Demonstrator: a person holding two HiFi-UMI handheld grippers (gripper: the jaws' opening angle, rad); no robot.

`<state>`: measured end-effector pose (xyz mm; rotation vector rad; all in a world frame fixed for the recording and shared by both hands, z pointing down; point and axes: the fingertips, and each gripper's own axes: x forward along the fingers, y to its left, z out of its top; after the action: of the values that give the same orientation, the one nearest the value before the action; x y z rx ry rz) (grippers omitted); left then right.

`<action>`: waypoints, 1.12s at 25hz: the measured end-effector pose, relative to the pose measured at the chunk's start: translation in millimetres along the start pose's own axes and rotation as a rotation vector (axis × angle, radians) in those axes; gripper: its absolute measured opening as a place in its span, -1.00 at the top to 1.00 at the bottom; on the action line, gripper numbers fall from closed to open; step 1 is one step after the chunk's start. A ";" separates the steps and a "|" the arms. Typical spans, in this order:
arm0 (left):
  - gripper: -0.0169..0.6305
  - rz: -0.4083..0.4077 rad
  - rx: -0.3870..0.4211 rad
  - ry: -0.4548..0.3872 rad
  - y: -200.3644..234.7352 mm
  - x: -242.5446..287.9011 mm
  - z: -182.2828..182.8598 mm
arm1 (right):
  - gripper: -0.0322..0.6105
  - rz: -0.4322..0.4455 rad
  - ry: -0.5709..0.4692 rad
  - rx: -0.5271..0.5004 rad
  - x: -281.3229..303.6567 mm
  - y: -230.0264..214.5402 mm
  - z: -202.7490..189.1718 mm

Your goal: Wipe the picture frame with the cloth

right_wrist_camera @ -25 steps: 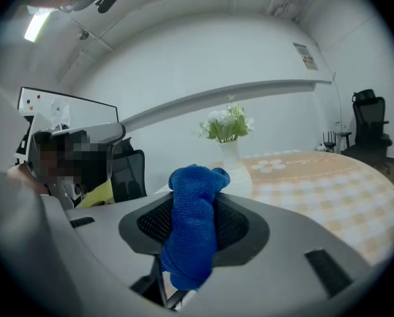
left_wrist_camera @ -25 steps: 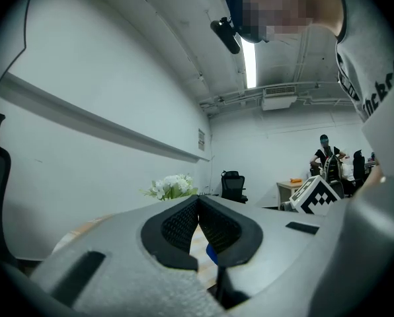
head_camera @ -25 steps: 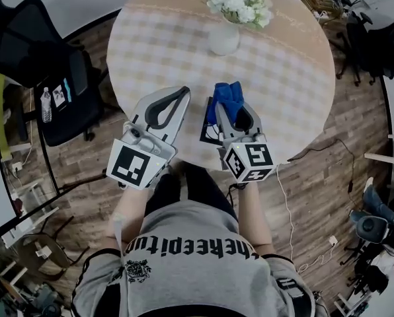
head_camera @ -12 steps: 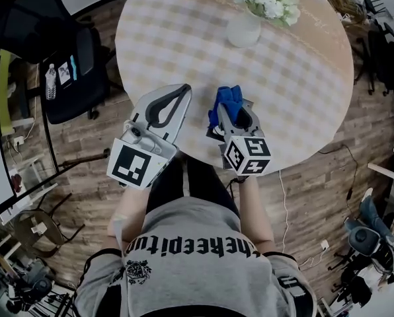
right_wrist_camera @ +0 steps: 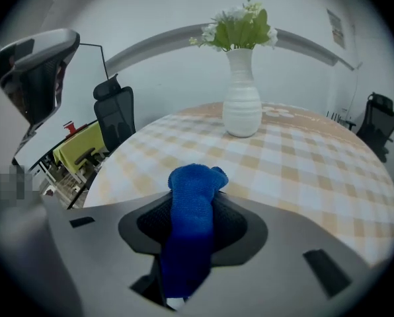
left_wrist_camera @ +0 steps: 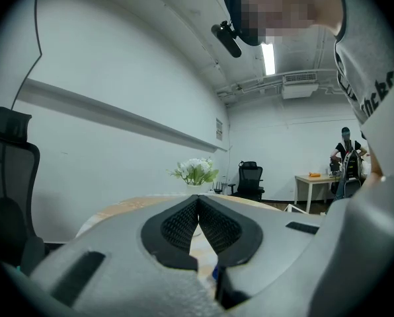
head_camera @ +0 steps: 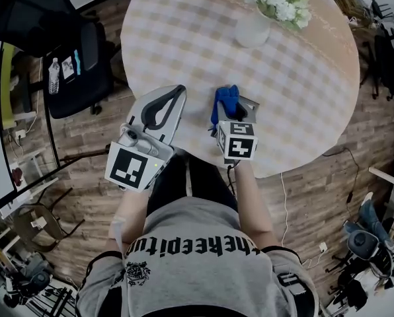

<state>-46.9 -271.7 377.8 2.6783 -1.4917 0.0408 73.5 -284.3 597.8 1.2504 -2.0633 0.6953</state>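
My right gripper [head_camera: 233, 104] is shut on a blue cloth [head_camera: 224, 100] that sticks out past its tips, over the near edge of the round checked table [head_camera: 184, 32]. In the right gripper view the cloth [right_wrist_camera: 194, 177] stands folded between the black pads of the right gripper [right_wrist_camera: 192, 207]. Only a dark sliver of the picture frame [head_camera: 212, 129] shows under that gripper; the rest is hidden. My left gripper [head_camera: 179, 90] is to the left of it, shut with nothing in it. In the left gripper view, the tips of the left gripper [left_wrist_camera: 198, 202] meet.
A white vase [head_camera: 253, 28] of white flowers stands at the far right of the table and appears straight ahead as a vase [right_wrist_camera: 242, 104] in the right gripper view. A black office chair [head_camera: 65, 51] with a water bottle [head_camera: 54, 76] is left of the table. Cables lie on the wooden floor.
The right gripper with the cloth has tipped up more steeply, so its marker cube now faces the head camera. The left gripper has stayed about where it was.
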 end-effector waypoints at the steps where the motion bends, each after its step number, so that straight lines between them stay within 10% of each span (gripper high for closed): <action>1: 0.90 0.002 -0.001 0.007 0.9 -1.0 -1.4 | 0.43 -0.006 0.009 -0.012 0.1 -0.8 -0.6; 28: 0.90 -0.106 0.008 -0.015 -21.6 12.7 9.0 | 0.45 -0.178 0.014 0.186 -49.8 -86.3 -34.8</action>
<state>-21.9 -271.9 368.5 2.7649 -1.3533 0.0209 177.5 -266.8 594.7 1.5075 -1.8813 0.8236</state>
